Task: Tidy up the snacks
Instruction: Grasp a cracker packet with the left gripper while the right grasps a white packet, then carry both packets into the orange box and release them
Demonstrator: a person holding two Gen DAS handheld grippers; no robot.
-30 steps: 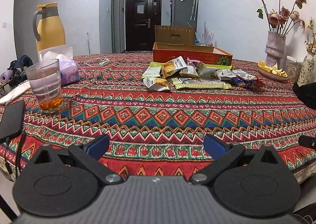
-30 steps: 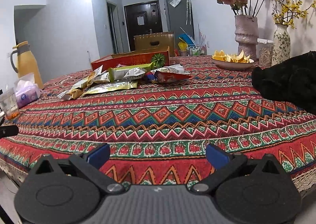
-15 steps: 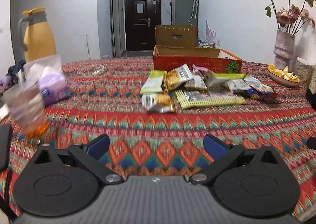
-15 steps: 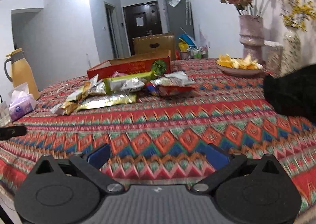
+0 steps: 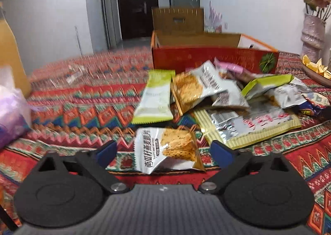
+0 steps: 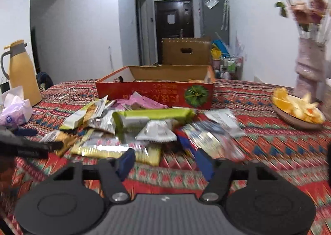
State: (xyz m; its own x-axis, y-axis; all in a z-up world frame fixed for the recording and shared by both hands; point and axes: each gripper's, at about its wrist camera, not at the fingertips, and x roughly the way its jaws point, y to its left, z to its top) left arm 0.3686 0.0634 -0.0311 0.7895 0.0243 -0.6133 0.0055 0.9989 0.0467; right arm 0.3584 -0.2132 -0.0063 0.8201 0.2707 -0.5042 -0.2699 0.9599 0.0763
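Covering the table (image 5: pixel 86 102) is a red patterned cloth, and toward its far edge sits a shallow red cardboard box (image 6: pixel 157 92), open at the top, its long side facing both cameras. A yellow thermos jug (image 6: pixel 22 73) stands near the far left edge with a pack of tissues (image 6: pixel 14 110) just in front of it, and a pink vase (image 6: pixel 310 63) of dried flowers stands toward the far right edge beside a shallow dish of orange peel (image 6: pixel 298 110). A loose heap of snack packets (image 6: pixel 134 129) lies on the cloth just in front of the box, nearer the middle of the table, some overlapping. At the heap's left side lies a pale green wafer packet (image 5: pixel 155 98), flat and lengthwise; a long yellow-edged silver packet (image 5: pixel 248 127) lies on the nearer right side. Apart from the heap, closest to the near edge, a white packet of orange crackers (image 5: pixel 167 148) rests flat on the cloth. The left tool (image 5: pixel 164 150) has its blue-tipped jaws spread wide on either side of that packet, not touching it. The right tool (image 6: pixel 165 160) is also spread wide, holding nothing, its tips low at the near edge of the heap.
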